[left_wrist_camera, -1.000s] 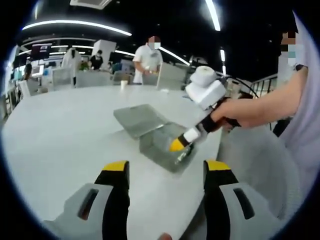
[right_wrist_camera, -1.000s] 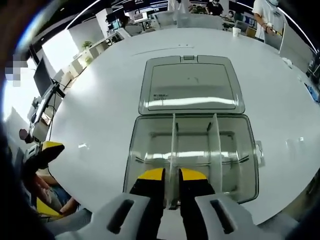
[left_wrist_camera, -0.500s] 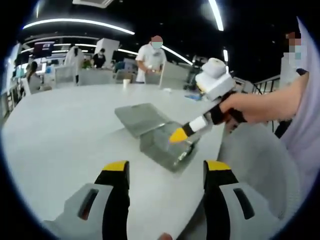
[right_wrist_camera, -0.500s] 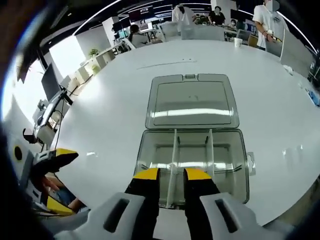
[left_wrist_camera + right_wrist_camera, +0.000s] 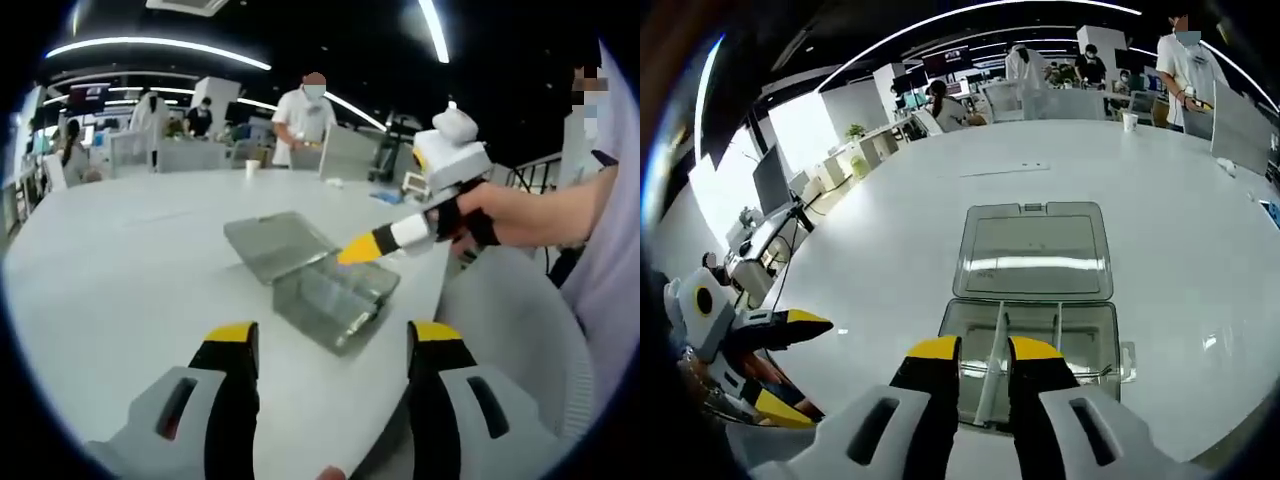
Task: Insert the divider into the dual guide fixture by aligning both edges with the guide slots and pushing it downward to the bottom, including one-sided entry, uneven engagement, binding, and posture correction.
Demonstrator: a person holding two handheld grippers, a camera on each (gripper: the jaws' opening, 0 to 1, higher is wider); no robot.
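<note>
The right claw (image 5: pixel 983 350), its jaws a narrow gap apart and holding nothing, hangs above the clear fixture box (image 5: pixel 1035 345) with two dividers (image 5: pixel 992 355) seated inside, while the left claw (image 5: pixel 335 340) gapes wide and empty over the white counter (image 5: pixel 120 270), box ahead.

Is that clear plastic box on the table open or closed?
Open. The clear box has its lid folded flat back on the table, showing two dividers inside.
</note>
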